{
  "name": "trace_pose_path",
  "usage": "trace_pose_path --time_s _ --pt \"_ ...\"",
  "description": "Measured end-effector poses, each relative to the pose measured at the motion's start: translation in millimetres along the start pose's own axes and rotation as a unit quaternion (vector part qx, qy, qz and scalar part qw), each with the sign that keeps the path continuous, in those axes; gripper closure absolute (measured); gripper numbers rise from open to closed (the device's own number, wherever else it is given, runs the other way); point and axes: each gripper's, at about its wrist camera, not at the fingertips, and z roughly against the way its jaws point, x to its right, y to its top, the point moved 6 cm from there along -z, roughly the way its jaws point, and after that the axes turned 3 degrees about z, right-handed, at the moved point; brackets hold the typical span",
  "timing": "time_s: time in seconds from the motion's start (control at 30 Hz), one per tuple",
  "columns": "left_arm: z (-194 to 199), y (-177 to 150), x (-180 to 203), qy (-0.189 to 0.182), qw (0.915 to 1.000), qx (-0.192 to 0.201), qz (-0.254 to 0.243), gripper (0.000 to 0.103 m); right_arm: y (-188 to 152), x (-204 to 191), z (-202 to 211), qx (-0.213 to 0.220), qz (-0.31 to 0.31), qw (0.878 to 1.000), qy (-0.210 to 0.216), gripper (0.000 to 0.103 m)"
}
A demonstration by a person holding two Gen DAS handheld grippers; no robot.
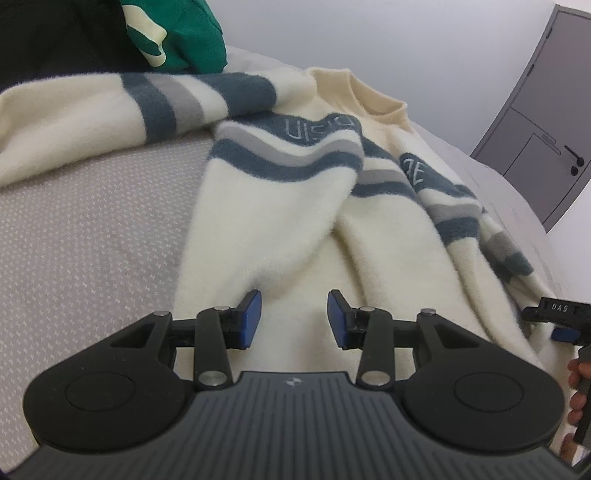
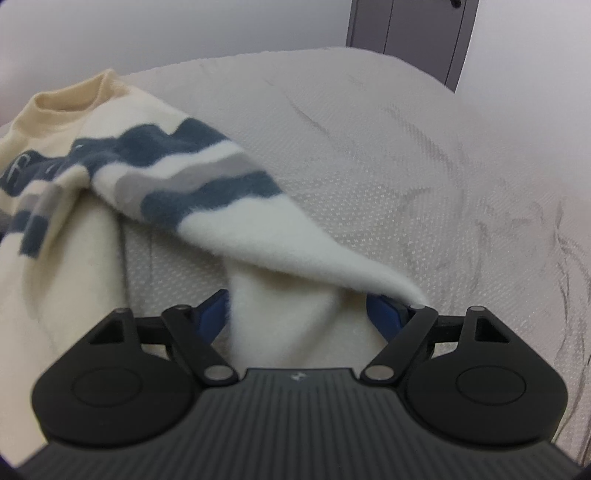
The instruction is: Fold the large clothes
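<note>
A cream fuzzy sweater (image 1: pixel 288 206) with blue and grey stripes lies spread on the bed, collar at the far end. Its left sleeve lies out to the left. My left gripper (image 1: pixel 294 319) is open and empty, just above the sweater's lower body. In the right wrist view the sweater's right sleeve (image 2: pixel 258 221) is lifted off the bed, and its cuff end drapes between the wide-apart blue pads of my right gripper (image 2: pixel 297 314). The cloth hides the fingertips. The right gripper also shows at the right edge of the left wrist view (image 1: pixel 557 321).
The bed (image 2: pixel 424 166) has a pale grey dotted cover with wrinkles on the right. A green garment (image 1: pixel 184 33) and a dark one (image 1: pixel 55 40) lie at the far left. A grey door (image 1: pixel 546 122) stands behind the bed.
</note>
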Motion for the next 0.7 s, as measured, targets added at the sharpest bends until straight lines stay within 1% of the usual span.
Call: trace_pose_path --time_s 0.03,0.1,0.2,0.3,0.33,0.37,0.4,0.43,0.47,0.5,0.57,0.63,0.7 --pt "-1.3 -0.1 0.2 0.002 1.0 0.001 -0.003 0.058 1.1 1.0 -4.4 -0.007 -0.002 1.0 -0.002 0.021" --pt "-3.8 0.0 0.8 0.004 1.0 0.002 -0.008 0.058 4.2 -2.6 -21.2 -0.039 0.006 0.999 -0.007 0.02" --pt "-5.9 1.3 1.9 0.007 0.9998 0.007 -0.016 0.058 9.2 7.1 -40.1 -0.077 -0.047 0.996 0.015 0.02" --pt "-6.3 2.6 1.9 0.004 0.9998 0.013 -0.017 0.058 9.7 7.6 -45.0 -0.09 -0.059 0.994 0.032 0.019" --pt "-6.4 2.8 2.3 0.003 0.9998 0.014 -0.016 0.058 8.7 6.8 -44.3 -0.093 -0.059 0.993 0.04 0.022" --pt "-6.6 3.5 2.2 0.002 0.9998 0.015 -0.015 0.058 7.4 6.5 -42.6 -0.095 -0.06 0.993 0.047 0.031" --pt "-6.2 3.8 2.0 0.001 0.9998 0.017 -0.013 0.058 6.8 7.6 -40.8 -0.097 -0.06 0.992 0.05 0.045" --pt "-5.8 4.3 1.8 -0.001 0.9998 0.018 -0.009 0.058 8.0 9.0 -37.9 -0.097 -0.056 0.992 0.051 0.054" --pt "-5.6 5.1 1.5 -0.003 0.9998 0.019 -0.006 0.058 10.0 10.8 -34.4 -0.096 -0.051 0.993 0.055 0.07" --pt "-5.1 5.8 1.2 -0.005 0.9998 0.021 -0.003 0.058 13.4 13.0 -30.2 -0.098 -0.048 0.992 0.061 0.082" --pt "-3.9 6.3 0.5 -0.008 0.9997 0.023 0.002 0.058 24.7 24.1 -23.2 -0.096 -0.054 0.991 0.077 0.086" --pt "-3.5 6.5 -0.1 -0.008 0.9997 0.023 0.003 0.058 42.8 33.7 -12.2 -0.074 -0.047 0.993 0.081 0.087" --pt "-2.5 7.1 0.7 -0.008 0.9996 0.026 0.003 0.058 63.3 44.4 0.3 -0.045 -0.031 0.996 0.076 0.088"
